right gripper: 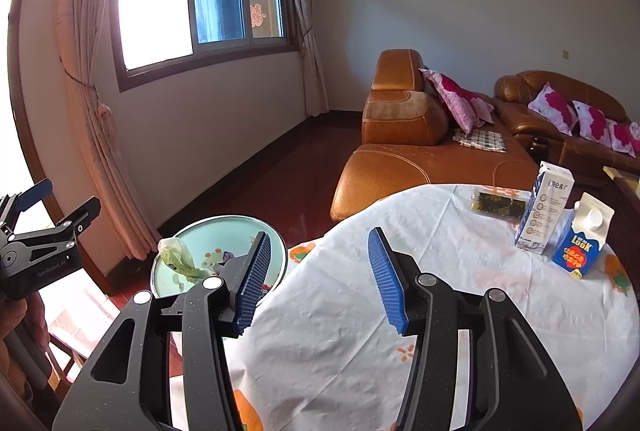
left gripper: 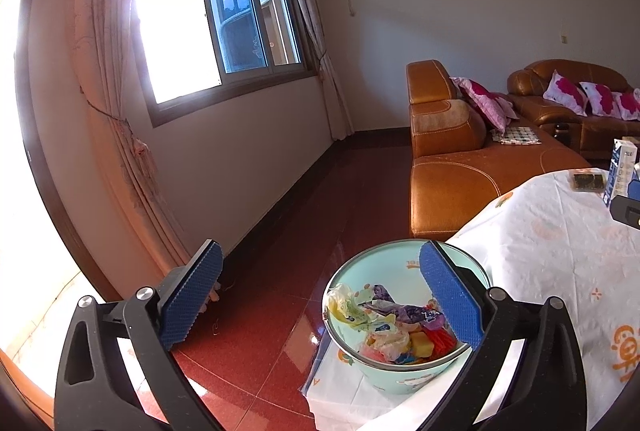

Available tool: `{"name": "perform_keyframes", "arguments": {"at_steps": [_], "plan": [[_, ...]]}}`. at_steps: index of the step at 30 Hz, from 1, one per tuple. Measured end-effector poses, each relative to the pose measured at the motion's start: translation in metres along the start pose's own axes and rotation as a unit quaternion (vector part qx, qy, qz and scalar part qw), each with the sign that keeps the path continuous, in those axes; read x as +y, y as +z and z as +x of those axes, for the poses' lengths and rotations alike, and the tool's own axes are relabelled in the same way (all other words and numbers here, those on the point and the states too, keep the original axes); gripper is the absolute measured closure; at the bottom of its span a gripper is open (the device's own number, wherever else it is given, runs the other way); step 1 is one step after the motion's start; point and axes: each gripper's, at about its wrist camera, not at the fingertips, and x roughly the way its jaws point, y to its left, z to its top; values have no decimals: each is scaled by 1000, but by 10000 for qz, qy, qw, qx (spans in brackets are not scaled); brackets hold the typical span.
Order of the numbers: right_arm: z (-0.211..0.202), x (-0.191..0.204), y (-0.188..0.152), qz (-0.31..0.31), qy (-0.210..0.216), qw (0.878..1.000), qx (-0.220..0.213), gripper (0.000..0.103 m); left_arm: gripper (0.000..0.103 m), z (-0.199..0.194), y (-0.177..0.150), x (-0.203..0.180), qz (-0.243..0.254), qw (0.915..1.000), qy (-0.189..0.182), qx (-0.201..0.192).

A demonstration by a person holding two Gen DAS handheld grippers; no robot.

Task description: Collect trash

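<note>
A pale green bin (left gripper: 400, 379) stands on the floor beside the table, holding several crumpled wrappers (left gripper: 384, 319). My left gripper (left gripper: 320, 249) hangs just above the bin's mouth, jaws wide open with nothing between them. In the right wrist view the bin (right gripper: 224, 218) lies left of the table, a greenish wrapper (right gripper: 176, 255) draped at its near rim. My right gripper (right gripper: 320, 235) is open and empty over the table's edge. On the white tablecloth (right gripper: 400, 311) lie a dark snack packet (right gripper: 498, 205), a tall white carton (right gripper: 546, 207) and a blue carton (right gripper: 580, 243).
An orange leather sofa (right gripper: 400, 159) with pink cushions stands behind the table. Red tiled floor (left gripper: 280, 231) runs to the window wall, where curtains (left gripper: 120, 111) hang. The left gripper's body (right gripper: 40, 243) shows at the left edge of the right wrist view.
</note>
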Motion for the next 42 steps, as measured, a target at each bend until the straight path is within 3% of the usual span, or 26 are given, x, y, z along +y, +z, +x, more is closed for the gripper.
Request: {"name": "perform_keyframes", "arguments": {"at_steps": [42], "plan": [[-7,-4,-4,-15,-132,9999,-48,46,6,5,-4,-5,-34,9999,-39,117]]}}
